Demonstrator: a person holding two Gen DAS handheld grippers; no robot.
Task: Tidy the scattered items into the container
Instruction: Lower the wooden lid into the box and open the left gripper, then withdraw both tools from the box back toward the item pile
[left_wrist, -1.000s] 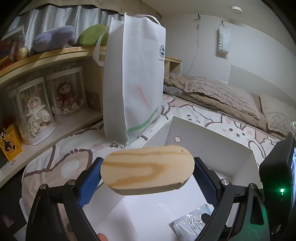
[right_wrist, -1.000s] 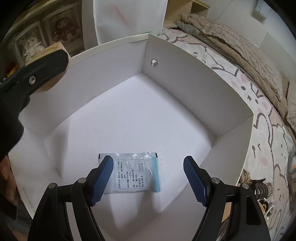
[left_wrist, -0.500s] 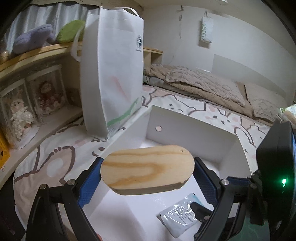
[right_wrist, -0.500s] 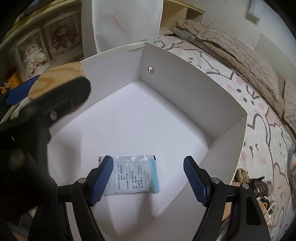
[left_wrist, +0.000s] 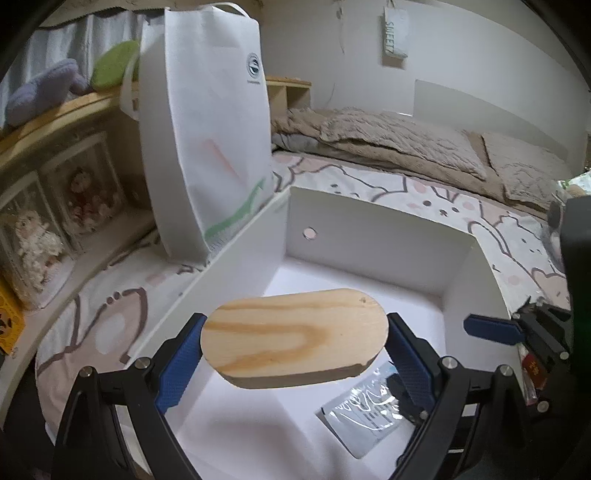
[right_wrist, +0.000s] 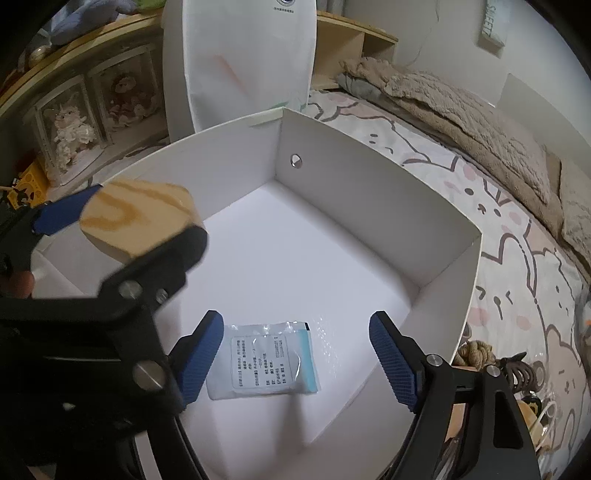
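Left gripper (left_wrist: 293, 354) clenching wood block (left_wrist: 293, 338) has moved over box (left_wrist: 369, 225); right gripper (right_wrist: 297, 356) opening, packet (right_wrist: 264, 360) released inside.

The box (right_wrist: 369, 177) is being seen resting on the bed (right_wrist: 498, 266), with a packet (right_wrist: 264, 360) lying on its floor near the front. Just behind the box, a tall bag (left_wrist: 207, 147) is being kept upright on the bed. A shelf (left_wrist: 55, 206) with boxed dolls is being seen to the left of the bag. A blanket (left_wrist: 388, 136) is lying behind the box, to the right. A wooden block (left_wrist: 293, 334) is being held above the box's left part by the left gripper (left_wrist: 293, 363).
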